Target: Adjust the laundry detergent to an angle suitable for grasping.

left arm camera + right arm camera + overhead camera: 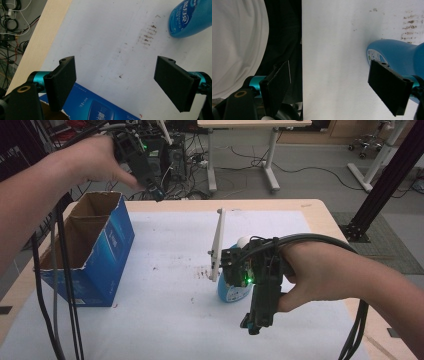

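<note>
Jaws of your right gripper (252,322) stand wide apart near the table's front edge, gripping nothing; the blue bottle (231,287) stands on the white sheet (165,320) just beyond them. Farther off, your left gripper (152,190) hangs released above the open blue box (107,255).

The left gripper (156,193) hangs above the table's (310,212) far left edge, just behind the box (107,255), which stands below and before it. The bottle (231,290) lies well to its right, on the sheet (165,320). The right gripper (251,324) hovers just right of the bottle, nearer the person, over the sheet's near part.
</note>
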The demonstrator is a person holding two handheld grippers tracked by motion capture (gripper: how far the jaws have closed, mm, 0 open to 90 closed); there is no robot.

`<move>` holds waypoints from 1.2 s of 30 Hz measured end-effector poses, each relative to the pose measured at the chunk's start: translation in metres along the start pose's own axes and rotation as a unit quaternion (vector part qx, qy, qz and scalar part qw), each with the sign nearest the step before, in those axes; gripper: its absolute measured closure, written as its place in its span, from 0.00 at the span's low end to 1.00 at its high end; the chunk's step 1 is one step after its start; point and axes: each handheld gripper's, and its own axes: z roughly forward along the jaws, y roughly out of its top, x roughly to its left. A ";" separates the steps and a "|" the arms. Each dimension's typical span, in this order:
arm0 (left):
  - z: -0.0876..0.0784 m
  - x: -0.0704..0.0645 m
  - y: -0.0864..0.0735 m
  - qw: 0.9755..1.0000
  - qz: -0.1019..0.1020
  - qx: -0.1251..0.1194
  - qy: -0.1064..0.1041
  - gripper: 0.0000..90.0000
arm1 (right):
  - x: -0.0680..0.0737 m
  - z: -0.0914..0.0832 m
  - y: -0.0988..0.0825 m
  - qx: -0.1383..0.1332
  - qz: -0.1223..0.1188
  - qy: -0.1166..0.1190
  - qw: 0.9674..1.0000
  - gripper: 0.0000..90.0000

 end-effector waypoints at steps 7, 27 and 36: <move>-0.001 -0.002 0.001 1.000 0.005 -0.001 -0.001 0.20 | 0.001 -0.001 -0.001 -0.004 -0.001 -0.003 1.000 0.20; -0.015 -0.030 -0.004 0.998 0.040 -0.036 -0.027 0.20 | 0.006 -0.021 0.002 -0.024 0.001 -0.013 1.000 0.20; -0.007 -0.056 -0.011 0.995 0.065 -0.069 -0.044 0.20 | 0.006 -0.042 -0.002 -0.052 0.001 -0.014 0.999 0.20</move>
